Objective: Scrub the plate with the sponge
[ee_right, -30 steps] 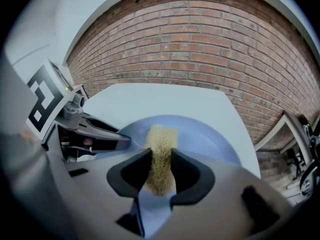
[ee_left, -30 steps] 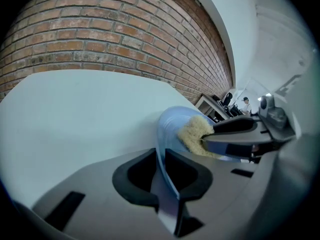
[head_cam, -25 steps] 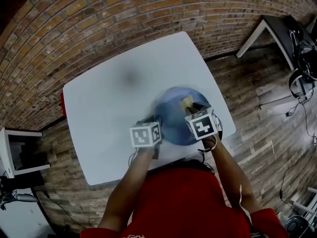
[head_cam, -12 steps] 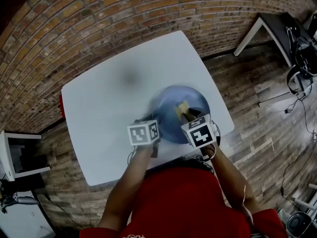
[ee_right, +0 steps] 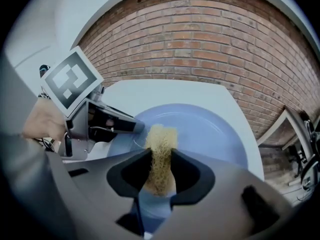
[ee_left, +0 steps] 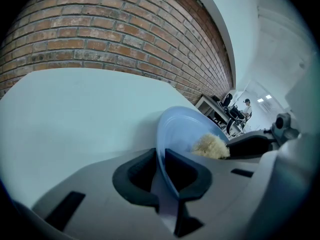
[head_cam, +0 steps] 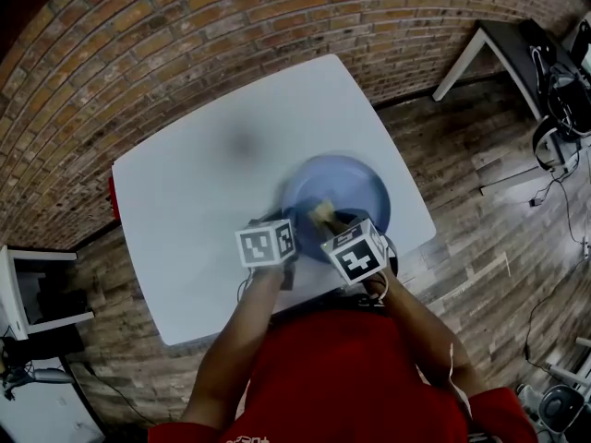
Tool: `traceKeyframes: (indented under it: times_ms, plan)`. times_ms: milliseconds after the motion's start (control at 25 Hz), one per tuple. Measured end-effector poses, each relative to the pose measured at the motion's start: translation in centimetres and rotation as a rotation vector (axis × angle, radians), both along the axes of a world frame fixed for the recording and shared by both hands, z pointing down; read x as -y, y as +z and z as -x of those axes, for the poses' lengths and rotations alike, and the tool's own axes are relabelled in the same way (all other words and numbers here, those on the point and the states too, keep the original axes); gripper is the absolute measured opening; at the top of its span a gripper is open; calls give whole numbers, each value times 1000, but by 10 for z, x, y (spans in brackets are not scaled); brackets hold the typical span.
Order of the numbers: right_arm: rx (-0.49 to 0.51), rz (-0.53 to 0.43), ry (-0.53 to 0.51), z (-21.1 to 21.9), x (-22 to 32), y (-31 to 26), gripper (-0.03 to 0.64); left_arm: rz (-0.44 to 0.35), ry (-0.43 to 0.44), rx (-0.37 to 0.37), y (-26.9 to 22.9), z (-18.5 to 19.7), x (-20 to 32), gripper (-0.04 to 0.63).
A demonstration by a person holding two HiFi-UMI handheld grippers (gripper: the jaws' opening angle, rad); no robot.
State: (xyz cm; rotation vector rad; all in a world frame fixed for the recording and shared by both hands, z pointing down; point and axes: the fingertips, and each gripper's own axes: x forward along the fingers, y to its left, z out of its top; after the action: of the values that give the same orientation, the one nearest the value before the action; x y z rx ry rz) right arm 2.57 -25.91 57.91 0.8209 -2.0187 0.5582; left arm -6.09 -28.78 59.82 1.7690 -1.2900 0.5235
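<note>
A blue plate (head_cam: 351,185) lies on the white table (head_cam: 203,183) near its front right corner. My left gripper (ee_left: 159,170) is shut on the plate's (ee_left: 182,129) near left rim, which runs edge-on between the jaws. My right gripper (ee_right: 160,170) is shut on a tan fibrous sponge (ee_right: 161,156), whose tip rests on the plate's (ee_right: 210,129) left part close to the left gripper (ee_right: 107,120). In the head view the sponge (head_cam: 322,213) shows just beyond the right gripper's marker cube (head_cam: 353,250), over the plate's near left area.
A brick wall (head_cam: 185,44) runs behind the table. Wooden floor (head_cam: 480,201) lies to the right, with a desk and cables (head_cam: 554,72) at the far right. A white shelf unit (head_cam: 28,284) stands at the left. A red object (head_cam: 116,197) peeks past the table's left edge.
My right gripper has carried the sponge leftward across the plate, from its middle to its near left part. The left gripper has kept its hold on the rim.
</note>
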Motion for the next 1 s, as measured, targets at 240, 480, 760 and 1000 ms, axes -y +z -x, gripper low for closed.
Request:
traceKeyframes:
  times_ms: [240, 480, 760, 1000]
  plan:
    - [-47, -16, 119, -58, 27, 0, 120, 0, 4, 5, 0, 1, -1, 63]
    - [-78, -49, 204, -101, 45, 1, 120, -1, 7, 9, 1, -1, 0, 63]
    - [19, -41, 128, -51, 15, -20, 120, 0, 0, 8, 0, -1, -2, 63]
    - [47, 7, -20, 6, -28, -16, 120, 0, -6, 8, 0, -1, -2, 63]
